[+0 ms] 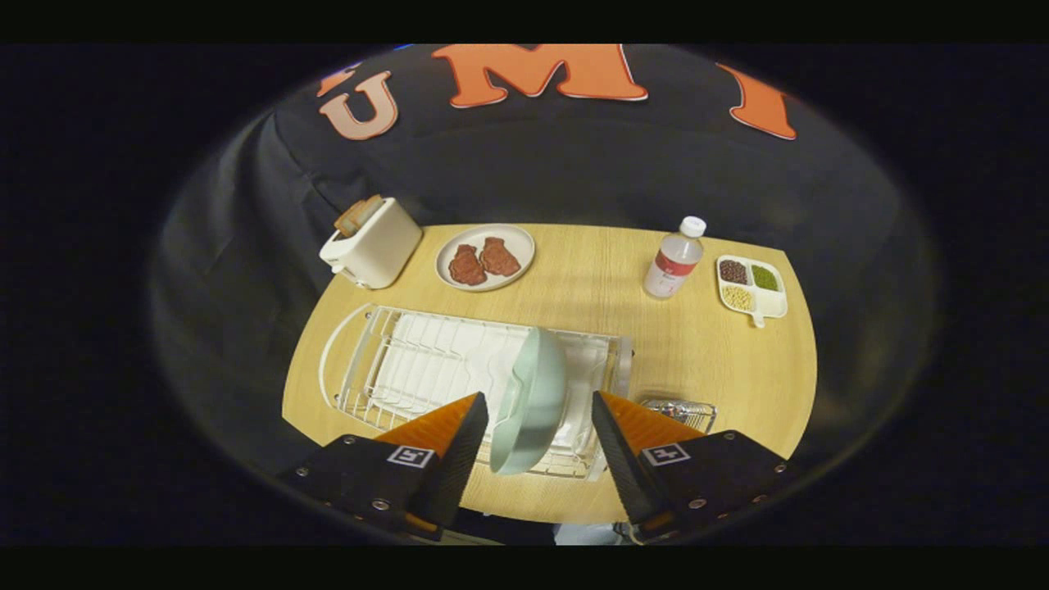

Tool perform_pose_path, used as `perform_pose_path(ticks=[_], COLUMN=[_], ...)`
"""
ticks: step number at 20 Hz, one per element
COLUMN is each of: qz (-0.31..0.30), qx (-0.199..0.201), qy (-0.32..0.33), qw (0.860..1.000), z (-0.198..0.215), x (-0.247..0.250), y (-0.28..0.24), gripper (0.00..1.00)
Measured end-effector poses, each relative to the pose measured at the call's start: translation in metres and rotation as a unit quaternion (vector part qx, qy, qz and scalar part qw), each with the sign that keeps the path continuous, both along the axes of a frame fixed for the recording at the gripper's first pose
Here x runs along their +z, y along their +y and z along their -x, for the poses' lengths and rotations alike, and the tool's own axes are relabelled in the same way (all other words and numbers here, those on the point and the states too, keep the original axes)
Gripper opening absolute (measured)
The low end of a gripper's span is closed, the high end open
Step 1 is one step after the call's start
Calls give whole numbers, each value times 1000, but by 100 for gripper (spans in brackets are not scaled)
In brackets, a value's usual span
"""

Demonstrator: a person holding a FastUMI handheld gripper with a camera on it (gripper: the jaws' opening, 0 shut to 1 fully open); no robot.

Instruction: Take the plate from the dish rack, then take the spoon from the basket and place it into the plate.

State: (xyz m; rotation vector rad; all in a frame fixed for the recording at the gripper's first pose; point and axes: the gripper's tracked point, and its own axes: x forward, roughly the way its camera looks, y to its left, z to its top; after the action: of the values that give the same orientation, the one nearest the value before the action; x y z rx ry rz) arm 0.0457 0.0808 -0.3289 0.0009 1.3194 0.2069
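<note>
Claw (537, 438) wide open, nothing held, hovering above the near end of the white wire dish rack (385, 360) on the round pale wooden table (623, 270).

The pale green round plate (530, 399) stands on edge in the rack, directly between and just ahead of our two fingers, touching neither. Its rim runs away from the claw, so each face looks toward one finger; we judge that closing across the thin edge is the grasp to aim for.

The small wire basket (680, 412) sits just beyond the right finger, beside the rack; we cannot make out the spoon.

Step in hand: first pick, not yet made.
</note>
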Motion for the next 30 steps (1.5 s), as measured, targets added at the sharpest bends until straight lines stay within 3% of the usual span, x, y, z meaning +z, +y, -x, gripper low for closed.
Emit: perform_pose_path(ticks=[5,9,14,19,25,30], qz=[40,37,68,121,201,217], qx=[-9,-54,-51,-67,-50,-54], qy=[67,107,116,97,45,16], qw=[997,992,990,986,977,975], z=[6,8,11,9,-5,-14], x=[-35,-50,-58,-53,-29,-3], y=[-1,11,11,-5,-21,-18], gripper=[64,51,35,30,26,26])
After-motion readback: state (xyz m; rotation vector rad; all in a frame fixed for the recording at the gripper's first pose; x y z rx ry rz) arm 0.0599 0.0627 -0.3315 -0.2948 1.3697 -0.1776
